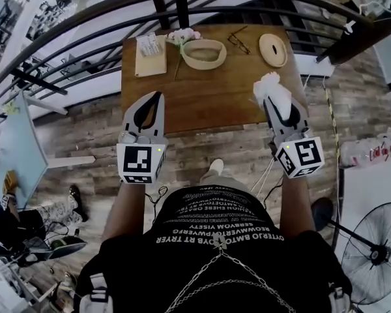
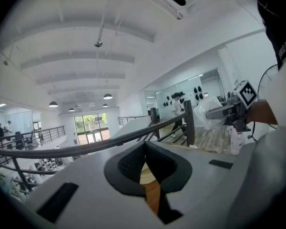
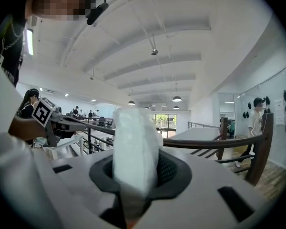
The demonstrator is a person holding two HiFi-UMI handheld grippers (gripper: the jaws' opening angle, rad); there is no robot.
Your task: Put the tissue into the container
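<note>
Right gripper (image 1: 277, 106), fingers (image 3: 169, 168) clamped on tissue (image 3: 133, 142), tips hidden, container (image 1: 212, 63) beyond

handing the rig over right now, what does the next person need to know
Left gripper: shut, empty, over the table's near left part.
Right gripper: shut on the tissue, at the table's near right.
Container: open, far side of the table, looks empty.
Done: tissue is picked up.
Left: carry it to the container, drop it in, release.
</note>
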